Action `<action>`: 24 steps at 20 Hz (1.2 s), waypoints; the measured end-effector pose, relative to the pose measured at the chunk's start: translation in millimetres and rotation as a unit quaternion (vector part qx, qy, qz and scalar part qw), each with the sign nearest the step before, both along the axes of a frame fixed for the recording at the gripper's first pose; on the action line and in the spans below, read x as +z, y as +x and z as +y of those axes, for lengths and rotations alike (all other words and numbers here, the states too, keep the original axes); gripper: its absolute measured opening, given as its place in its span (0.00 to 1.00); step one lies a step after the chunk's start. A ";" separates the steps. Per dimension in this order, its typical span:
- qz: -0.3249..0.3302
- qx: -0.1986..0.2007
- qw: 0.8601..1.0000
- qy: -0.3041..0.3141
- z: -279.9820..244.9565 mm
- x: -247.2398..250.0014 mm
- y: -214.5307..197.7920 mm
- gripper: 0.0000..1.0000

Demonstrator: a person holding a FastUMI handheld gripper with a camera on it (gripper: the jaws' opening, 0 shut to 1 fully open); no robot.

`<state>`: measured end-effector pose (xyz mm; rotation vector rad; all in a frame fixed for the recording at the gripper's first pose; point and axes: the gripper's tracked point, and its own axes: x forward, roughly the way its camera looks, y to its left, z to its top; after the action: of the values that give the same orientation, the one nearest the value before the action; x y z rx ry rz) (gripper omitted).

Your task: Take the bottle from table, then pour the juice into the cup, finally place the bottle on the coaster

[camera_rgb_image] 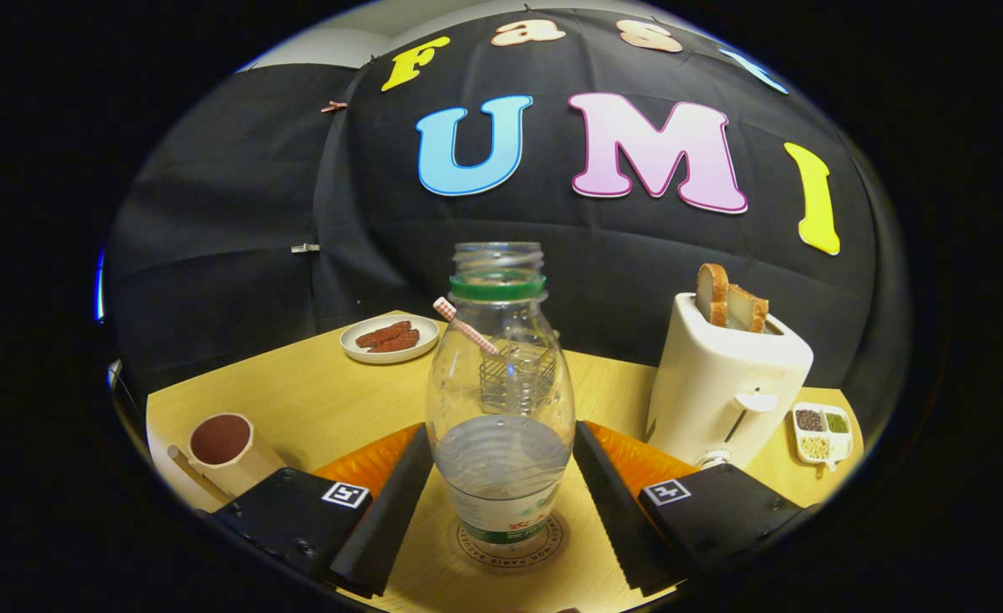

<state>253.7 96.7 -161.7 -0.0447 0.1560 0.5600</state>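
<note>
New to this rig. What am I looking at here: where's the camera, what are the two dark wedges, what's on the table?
The camera is a fisheye that rides on a hand-held two-finger claw and looks forward along its fingers; a person carries it, there is no robot arm. The two wedges are those fingers, one either side of a clear bottle. The bottle stands upright on a round coaster, cap off, partly filled. The fingers sit close against its sides, but contact can't be confirmed, so it may be gripped or just released.

On the wooden table: a cup with dark liquid beside the left finger, a plate of reddish food beyond it, a toaster holding bread slices, and a small divided dish of grains.
</note>
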 end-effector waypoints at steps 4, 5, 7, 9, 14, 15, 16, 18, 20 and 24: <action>-0.020 -0.009 1.000 -0.009 -6.7 17.9 -15.3 1.00; -0.026 -0.008 1.000 -0.011 -6.9 22.4 -21.0 0.99; -0.049 -0.003 0.999 -0.023 -8.7 39.1 -32.2 0.99; -0.072 -0.003 0.997 -0.023 -12.8 61.4 -42.1 0.98; -0.081 -0.008 0.996 -0.021 -26.7 108.9 -81.2 0.98; -0.084 -0.011 0.996 -0.019 -29.8 120.0 -90.9 0.98; -0.089 -0.015 0.996 -0.019 -32.9 130.4 -100.2 0.98; -0.100 -0.030 0.994 -0.026 -42.3 148.7 -119.3 0.98; -0.113 -0.045 0.992 -0.027 -48.6 170.6 -139.6 0.98; -0.115 -0.079 0.990 -0.023 -62.7 192.3 -179.0 0.98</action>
<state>74.7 34.0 30.5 -0.1409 -0.0530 0.3893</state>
